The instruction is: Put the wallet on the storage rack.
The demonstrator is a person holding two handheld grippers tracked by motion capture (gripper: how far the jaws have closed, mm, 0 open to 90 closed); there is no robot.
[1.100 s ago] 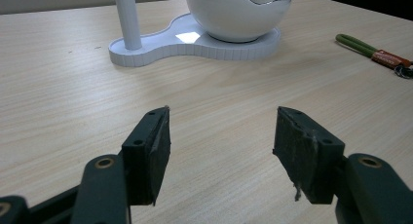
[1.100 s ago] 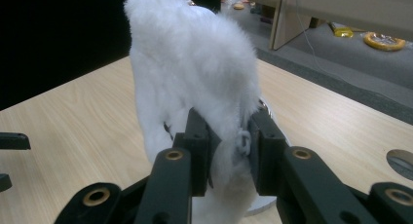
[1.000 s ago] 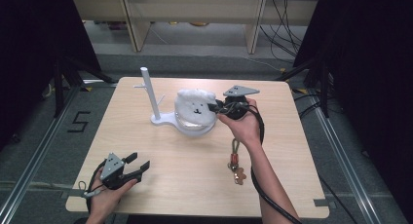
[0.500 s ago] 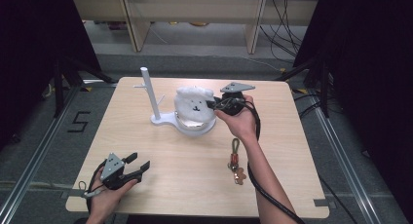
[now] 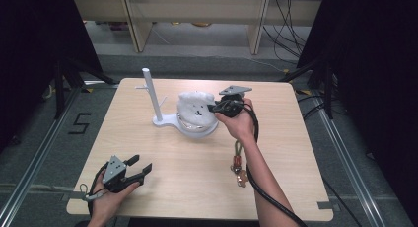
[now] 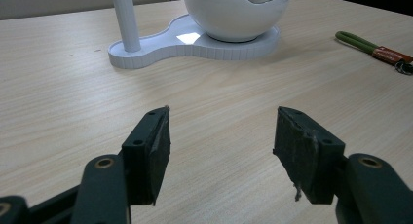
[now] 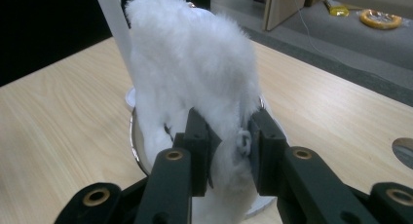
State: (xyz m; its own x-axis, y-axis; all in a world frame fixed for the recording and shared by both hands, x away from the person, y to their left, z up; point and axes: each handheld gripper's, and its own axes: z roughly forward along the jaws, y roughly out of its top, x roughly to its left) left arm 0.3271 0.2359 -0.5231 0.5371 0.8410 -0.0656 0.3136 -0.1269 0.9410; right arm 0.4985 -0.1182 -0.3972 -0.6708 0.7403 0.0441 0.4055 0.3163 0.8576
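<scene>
The right tool (image 5: 213, 108) is seen pinching the white plush (image 7: 195, 83), which sits in the bowl (image 5: 196, 128) of the white stand (image 5: 162, 121) at mid-surface (image 5: 276, 113). The left tool (image 5: 140, 169) is held near the front left edge, jaws spread, nothing between them. A green strap (image 5: 237, 150) with a clip (image 5: 240, 177) lies right of the stand, apart from it.

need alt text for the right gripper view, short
The right gripper's two black jaws pinch a white fluffy plush that sits in a white bowl on a light wooden table. A white post rises behind the plush.
</scene>
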